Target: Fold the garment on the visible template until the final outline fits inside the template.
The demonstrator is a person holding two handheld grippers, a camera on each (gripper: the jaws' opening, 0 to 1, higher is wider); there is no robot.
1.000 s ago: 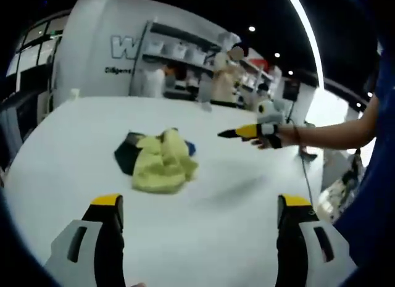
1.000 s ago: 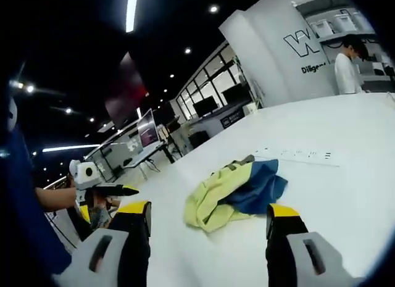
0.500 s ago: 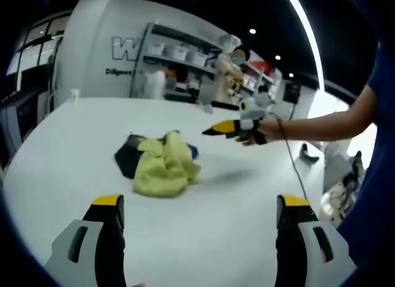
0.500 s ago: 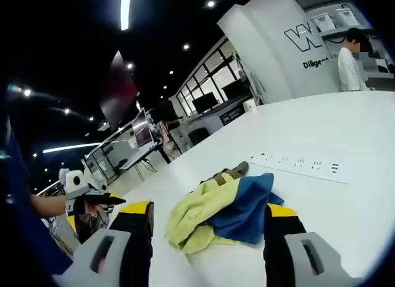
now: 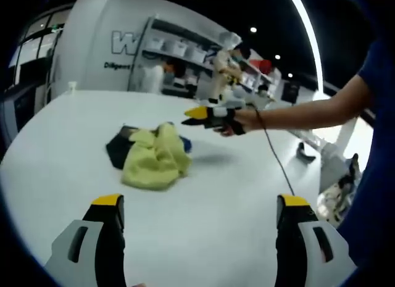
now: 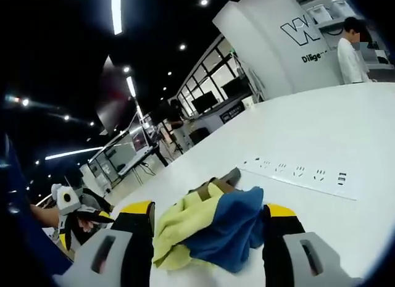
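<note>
A crumpled garment point(image 5: 153, 160), yellow-green with dark and blue parts, lies in a heap on the white table point(image 5: 222, 213). My left gripper point(image 5: 200, 203) is open and well short of the heap, with nothing between its jaws. My right gripper point(image 5: 199, 115), held by a hand, hovers just past the heap's far right side. In the right gripper view the right gripper point(image 6: 210, 210) is open. The garment point(image 6: 216, 231) there sits close ahead, framed by the two jaws and not gripped, blue side towards me. The left gripper point(image 6: 74, 214) shows at the far left.
A white power strip point(image 6: 299, 173) lies on the table beyond the garment. A thin cable point(image 5: 279, 170) trails from the right gripper across the table. People stand by shelves point(image 5: 185, 52) behind the table. The table's near left edge point(image 5: 24, 170) curves round.
The right gripper has moved leftward and closer to the garment, which now looms larger between its jaws. The left gripper has barely moved. The garment lies as before.
</note>
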